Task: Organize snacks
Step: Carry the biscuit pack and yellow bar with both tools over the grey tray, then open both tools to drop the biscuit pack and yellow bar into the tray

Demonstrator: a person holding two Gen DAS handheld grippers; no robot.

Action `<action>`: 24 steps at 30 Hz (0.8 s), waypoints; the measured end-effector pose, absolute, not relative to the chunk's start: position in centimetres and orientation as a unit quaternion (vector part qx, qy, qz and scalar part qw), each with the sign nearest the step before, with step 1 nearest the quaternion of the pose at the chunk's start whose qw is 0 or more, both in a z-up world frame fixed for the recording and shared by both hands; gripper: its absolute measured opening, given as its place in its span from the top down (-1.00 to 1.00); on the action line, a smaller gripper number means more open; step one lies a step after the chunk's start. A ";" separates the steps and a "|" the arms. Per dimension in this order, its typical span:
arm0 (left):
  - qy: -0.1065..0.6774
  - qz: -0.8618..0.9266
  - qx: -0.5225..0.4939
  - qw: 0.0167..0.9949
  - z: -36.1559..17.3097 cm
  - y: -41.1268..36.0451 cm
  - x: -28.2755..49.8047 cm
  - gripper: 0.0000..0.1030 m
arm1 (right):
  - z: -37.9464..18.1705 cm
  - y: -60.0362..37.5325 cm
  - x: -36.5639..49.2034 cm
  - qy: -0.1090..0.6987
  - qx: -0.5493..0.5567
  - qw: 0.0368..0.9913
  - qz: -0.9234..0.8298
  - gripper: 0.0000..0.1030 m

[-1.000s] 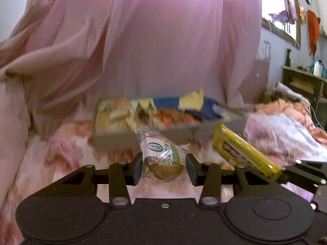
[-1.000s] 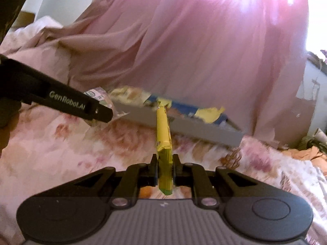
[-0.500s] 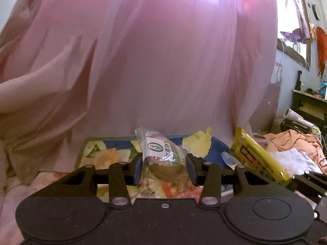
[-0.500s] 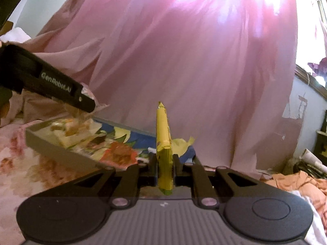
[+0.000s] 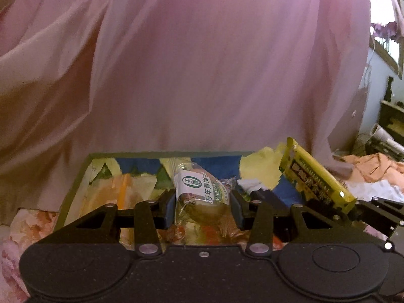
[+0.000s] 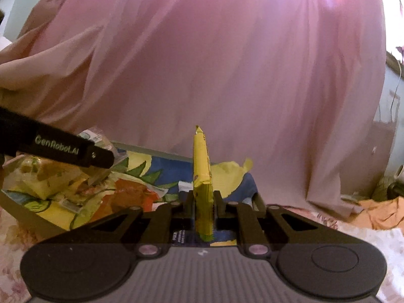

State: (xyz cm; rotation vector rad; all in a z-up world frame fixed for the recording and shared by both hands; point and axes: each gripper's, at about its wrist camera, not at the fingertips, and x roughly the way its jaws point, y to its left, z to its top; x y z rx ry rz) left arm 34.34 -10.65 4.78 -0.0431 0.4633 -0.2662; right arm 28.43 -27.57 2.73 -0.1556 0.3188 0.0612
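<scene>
My left gripper (image 5: 203,208) is shut on a clear-wrapped pastry (image 5: 202,197) with a white and green label, held over the grey tray (image 5: 73,189). The tray holds several colourful snack packets. My right gripper (image 6: 203,203) is shut on a thin yellow snack bar (image 6: 202,176), which stands on edge above the tray's near right part (image 6: 30,221). In the left wrist view the same yellow bar (image 5: 315,176) juts up at the right, with the right gripper's black fingers (image 5: 373,209) below it. In the right wrist view the left gripper's finger (image 6: 63,147) crosses from the left, the pastry wrapper (image 6: 101,141) showing behind it.
A pink curtain (image 5: 202,63) hangs right behind the tray. The tray rests on a floral bedspread (image 6: 15,232). Orange clothes (image 5: 373,166) lie at the right, with a dark shelf unit (image 5: 391,116) and a window (image 5: 386,43) beyond.
Both grippers have moved forward with their snacks, from short of the tray to over it. The tray and curtain now fill more of both views. The grips are unchanged.
</scene>
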 end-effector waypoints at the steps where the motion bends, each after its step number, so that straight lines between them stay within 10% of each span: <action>1: 0.234 -0.131 -0.021 0.963 4.6 -10.7 34.5 0.10 | 2.6 -27.7 28.7 0.164 -0.072 0.983 0.031 0.72; 12: 0.260 -0.116 -0.014 0.959 3.8 -11.0 34.9 0.04 | 1.8 -28.8 29.3 0.205 -0.020 0.978 0.041 0.68; 24: 0.247 -0.100 -0.052 0.962 6.3 -10.1 33.0 -0.74 | 4.1 -29.5 27.4 0.187 -0.001 0.981 0.048 -0.33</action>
